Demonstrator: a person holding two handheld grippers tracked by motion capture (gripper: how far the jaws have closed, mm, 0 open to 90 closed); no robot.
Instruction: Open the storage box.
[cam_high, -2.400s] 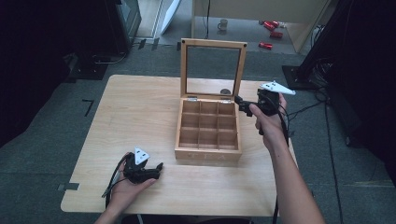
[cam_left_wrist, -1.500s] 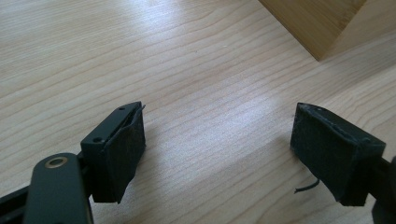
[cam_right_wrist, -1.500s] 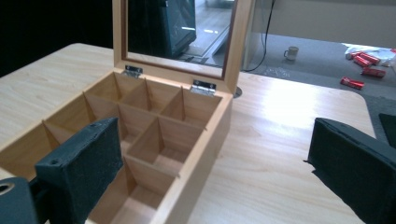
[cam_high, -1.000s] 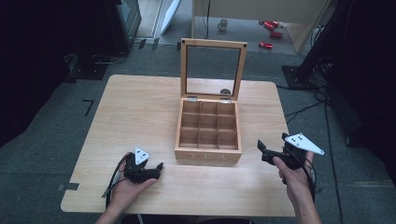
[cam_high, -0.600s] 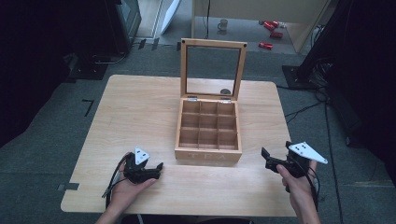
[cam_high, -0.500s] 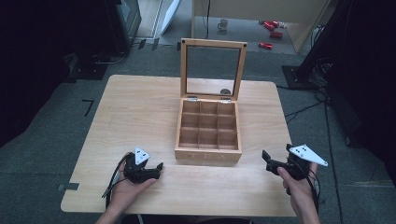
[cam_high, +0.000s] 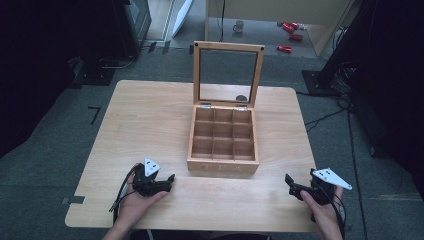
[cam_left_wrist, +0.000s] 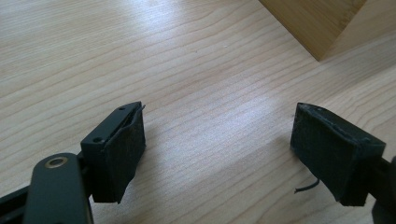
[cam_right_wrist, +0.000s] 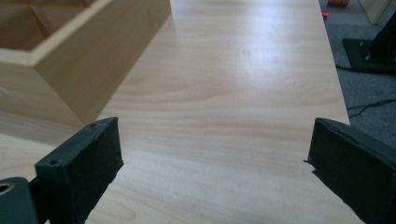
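Change: right gripper (cam_high: 292, 183) has come away from the box's far right corner to the table's near right edge; left gripper (cam_high: 167, 180) has stayed put at the near left.
Writing: front wall of the wooden box (cam_high: 223, 144) carries faint letters in the high view, too small to read with certainty.
Box position: centre-right of the table (cam_high: 145, 115), lid (cam_high: 228, 75) standing upright at the back, nine square compartments in a three-by-three grid.
Left gripper: rests low on the table in an upturned hand (cam_high: 135, 202), jaws spread wide with bare wood between them; box corner (cam_left_wrist: 310, 23) lies ahead, apart from the pads.
Right gripper: jaws wide apart, holding nothing; box side (cam_right_wrist: 88, 56) just beside its left jaw, not touching.
Room: broad bare tabletop left of the box; a narrower strip on its right; table edge close beside the right gripper.
Materials: pale grained wood table, rounded corners; box of matching light wood, lid a wooden frame around a clear pane; jaw pads black and foam-like.
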